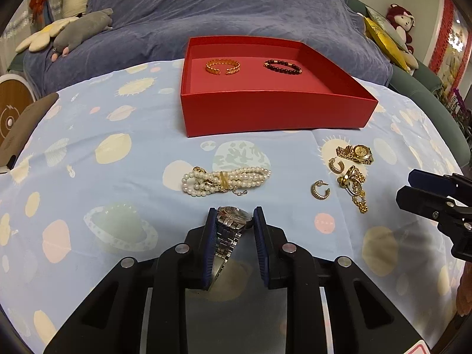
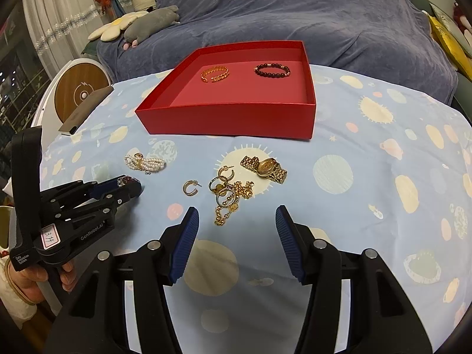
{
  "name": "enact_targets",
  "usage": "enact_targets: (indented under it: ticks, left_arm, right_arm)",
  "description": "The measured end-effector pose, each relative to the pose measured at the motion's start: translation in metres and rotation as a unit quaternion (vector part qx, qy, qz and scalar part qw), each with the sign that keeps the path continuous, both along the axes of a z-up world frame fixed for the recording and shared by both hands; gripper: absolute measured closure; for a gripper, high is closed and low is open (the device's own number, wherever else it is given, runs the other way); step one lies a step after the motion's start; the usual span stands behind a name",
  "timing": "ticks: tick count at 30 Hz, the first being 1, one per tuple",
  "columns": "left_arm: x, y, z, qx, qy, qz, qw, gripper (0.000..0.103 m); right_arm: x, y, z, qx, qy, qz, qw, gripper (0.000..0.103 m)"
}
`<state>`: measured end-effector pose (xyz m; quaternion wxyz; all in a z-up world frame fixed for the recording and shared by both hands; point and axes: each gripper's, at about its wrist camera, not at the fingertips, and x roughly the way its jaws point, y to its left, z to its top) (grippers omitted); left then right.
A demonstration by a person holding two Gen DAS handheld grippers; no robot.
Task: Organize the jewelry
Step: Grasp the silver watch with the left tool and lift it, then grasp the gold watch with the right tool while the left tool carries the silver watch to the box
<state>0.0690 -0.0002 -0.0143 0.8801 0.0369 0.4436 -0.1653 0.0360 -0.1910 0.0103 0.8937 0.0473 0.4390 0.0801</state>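
Note:
A silver watch (image 1: 233,215) lies on the patterned cloth between the blue pads of my left gripper (image 1: 234,215), which is shut on it; its band trails back along the left pad. From the right wrist view, that left gripper (image 2: 129,184) sits low at the left with the watch face (image 2: 126,180) at its tips. My right gripper (image 2: 236,215) is open and holds nothing, just short of a tangle of gold chain and rings (image 2: 231,197). The red box (image 1: 265,109) holds a gold bangle (image 1: 223,67) and a dark bead bracelet (image 1: 282,66).
On the cloth lie a pearl bracelet (image 1: 225,180), a gold watch (image 1: 355,154), two gold hoop earrings (image 1: 319,189) and the chain pile (image 1: 354,187). My right gripper (image 1: 405,185) shows at the right edge. A blue-covered sofa (image 1: 236,8) with plush toys stands behind.

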Motion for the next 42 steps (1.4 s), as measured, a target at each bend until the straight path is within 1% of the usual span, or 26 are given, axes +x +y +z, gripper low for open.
enact_targets:
  ticks: [4,7,8,12,15,17,19,20,21,23,29,31,32,33,34,35,36,39,42]
  left_arm:
    - [-0.001,0.004,0.010,-0.011,0.000,0.007,0.9999,0.083]
    - [-0.002,0.009,0.020,-0.028,0.000,0.015,0.9995,0.094]
    - [-0.002,0.010,0.025,-0.034,-0.003,0.015,0.9993,0.096]
    - [-0.002,0.013,0.041,-0.048,-0.017,0.019,0.9985,0.096]
    - [0.000,0.014,0.041,-0.051,-0.012,0.023,0.9983,0.096]
    - [-0.001,0.014,0.039,-0.045,-0.010,0.021,0.9987,0.096]
    - [-0.002,0.012,0.034,-0.030,-0.011,0.019,0.9993,0.090]
    - [-0.003,0.011,0.031,-0.019,-0.011,0.021,0.9995,0.082]
    - [-0.004,0.010,0.026,-0.009,-0.009,0.021,0.9997,0.068]
    - [-0.006,0.009,0.018,0.000,-0.003,0.024,0.9997,0.053]
    - [-0.008,-0.006,0.002,0.025,-0.002,-0.004,0.9997,0.053]
    - [-0.009,-0.012,-0.004,0.029,0.005,-0.016,0.9994,0.054]
    - [-0.009,-0.014,-0.006,0.030,0.007,-0.016,0.9994,0.059]
    - [-0.010,-0.014,-0.006,0.033,-0.001,-0.013,0.9994,0.067]
    - [-0.009,-0.014,-0.007,0.033,-0.002,-0.012,0.9994,0.071]
    - [-0.009,-0.013,-0.006,0.032,-0.002,-0.010,0.9994,0.082]
    - [-0.007,-0.011,-0.005,0.023,0.003,-0.009,0.9997,0.085]
    - [-0.006,-0.007,-0.004,0.004,0.015,-0.004,0.9999,0.085]
    - [-0.008,-0.008,-0.003,-0.001,0.019,-0.005,0.9998,0.085]
  right_arm:
    - [0.001,-0.001,0.001,-0.001,-0.001,-0.001,1.000,0.051]
    - [0.005,-0.007,0.004,0.001,-0.006,-0.009,1.000,0.051]
    - [0.007,-0.010,0.005,0.002,-0.009,-0.013,1.000,0.051]
    - [0.016,-0.018,0.006,0.001,-0.013,-0.027,1.000,0.051]
    - [0.019,-0.024,0.003,0.008,-0.007,-0.038,0.999,0.051]
    - [0.017,-0.024,0.003,0.013,-0.006,-0.037,0.999,0.051]
    - [0.016,-0.021,0.004,0.008,-0.008,-0.032,0.999,0.051]
    - [0.016,-0.020,0.004,0.007,-0.008,-0.030,0.999,0.051]
    - [0.015,-0.019,0.004,0.007,-0.008,-0.028,1.000,0.051]
    - [0.015,-0.017,0.004,0.008,-0.007,-0.025,1.000,0.051]
    - [0.015,-0.013,0.002,0.008,-0.004,-0.020,1.000,0.051]
    - [0.015,-0.012,0.001,0.007,-0.002,-0.018,1.000,0.051]
    - [0.015,-0.012,0.001,0.007,-0.002,-0.017,1.000,0.051]
    - [0.014,-0.012,0.001,0.007,-0.002,-0.016,1.000,0.051]
    - [0.014,-0.011,0.001,0.007,-0.002,-0.016,1.000,0.051]
    - [0.014,-0.011,0.001,0.008,-0.003,-0.015,1.000,0.051]
    - [0.014,-0.011,0.001,0.008,-0.003,-0.015,1.000,0.051]
    - [0.014,-0.011,0.001,0.008,-0.003,-0.016,1.000,0.051]
    - [0.014,-0.012,0.002,0.008,-0.005,-0.018,1.000,0.051]
